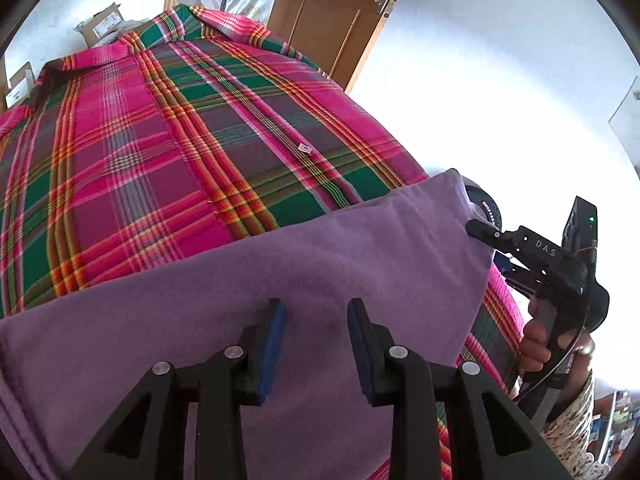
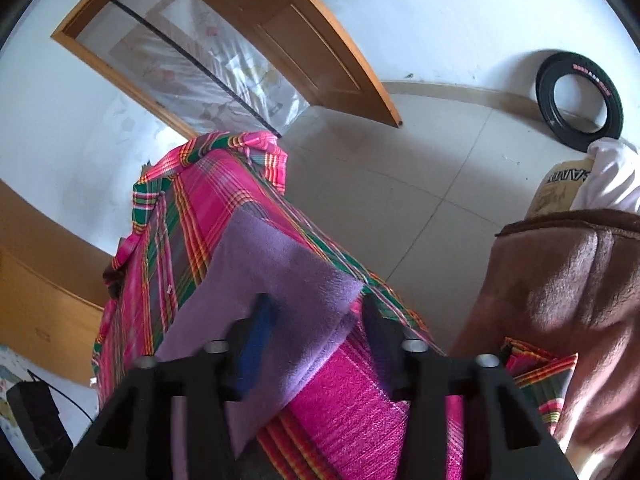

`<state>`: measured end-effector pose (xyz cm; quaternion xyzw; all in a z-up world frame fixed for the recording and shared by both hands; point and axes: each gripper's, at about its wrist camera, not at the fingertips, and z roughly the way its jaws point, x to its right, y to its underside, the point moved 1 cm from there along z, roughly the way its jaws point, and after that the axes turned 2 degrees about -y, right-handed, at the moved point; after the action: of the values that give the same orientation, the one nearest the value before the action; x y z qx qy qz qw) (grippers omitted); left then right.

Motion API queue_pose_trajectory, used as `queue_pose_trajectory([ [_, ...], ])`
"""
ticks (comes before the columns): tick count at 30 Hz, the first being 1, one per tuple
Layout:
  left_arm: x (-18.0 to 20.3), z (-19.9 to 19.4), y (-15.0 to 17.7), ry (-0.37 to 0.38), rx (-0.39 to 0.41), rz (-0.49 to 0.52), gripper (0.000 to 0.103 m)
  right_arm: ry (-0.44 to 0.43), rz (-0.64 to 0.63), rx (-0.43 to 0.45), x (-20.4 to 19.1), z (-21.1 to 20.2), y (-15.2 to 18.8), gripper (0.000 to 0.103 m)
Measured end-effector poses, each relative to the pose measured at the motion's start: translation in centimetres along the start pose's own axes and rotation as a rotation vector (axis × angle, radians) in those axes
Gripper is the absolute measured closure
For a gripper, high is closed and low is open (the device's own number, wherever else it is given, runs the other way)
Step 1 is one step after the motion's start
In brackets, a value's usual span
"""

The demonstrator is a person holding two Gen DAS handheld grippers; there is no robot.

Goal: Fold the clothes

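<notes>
Bright daylight — the white wall (image 1: 500,80) beyond the left gripper's fingertips blows out to glare; fisheye edges bend and darken, and the right gripper's blue-padded fingers (image 2: 256,344) seem slightly blurred.

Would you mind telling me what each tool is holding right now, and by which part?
Neither visibly grips anything. The left tool stands open over the purple garment; the right tool is open beside its corner.

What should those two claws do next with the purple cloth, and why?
Probably close on it. Both the left gripper and the right gripper are open over the purple cloth, which lies on the plaid sheet; the right one sits near its corner. Nothing is gripped, so no fold can start.
</notes>
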<state>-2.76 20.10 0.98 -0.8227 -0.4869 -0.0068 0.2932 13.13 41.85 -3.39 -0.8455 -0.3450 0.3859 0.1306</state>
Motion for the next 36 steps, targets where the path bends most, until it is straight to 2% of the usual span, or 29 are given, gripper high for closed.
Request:
queue_pose_trajectory([
  [2, 0.0, 0.0, -0.2, 0.001, 0.000, -0.005, 0.071, -0.006, 0.016, -0.004, 0.1, 0.2, -0.2, 0.070],
  [4, 0.1, 0.2, -0.4, 0.008, -0.004, -0.002, 0.071, 0.012, -0.025, 0.015, -0.4, 0.1, -0.2, 0.078],
  [13, -0.3, 0.9, -1.3, 0.054, -0.024, -0.045, 0.071, 0.088, -0.197, 0.072, -2.6, -0.5, 0.0, 0.090],
  [22, -0.6, 0.9, -1.7, 0.096, -0.035, -0.079, 0.071, 0.055, -0.355, 0.143, -5.9, -2.2, 1.0, 0.091],
  [27, -0.7, 0.8, -1.6, 0.098, -0.036, -0.080, 0.071, -0.016, -0.434, 0.125, -7.9, -2.8, 2.3, 0.091],
  [31, -0.8, 0.7, -1.6, 0.104, -0.037, -0.081, 0.071, -0.026, -0.534, 0.150, -9.8, -3.3, 4.0, 0.091],
  [33, -1.0, 0.6, -1.5, 0.118, -0.038, -0.093, 0.071, -0.033, -0.572, 0.144, -10.5, -3.2, 4.8, 0.091],
  [36, -1.4, 0.7, -1.7, 0.190, -0.049, -0.135, 0.071, 0.001, -0.642, 0.144, -11.5, -2.7, 6.2, 0.091],
])
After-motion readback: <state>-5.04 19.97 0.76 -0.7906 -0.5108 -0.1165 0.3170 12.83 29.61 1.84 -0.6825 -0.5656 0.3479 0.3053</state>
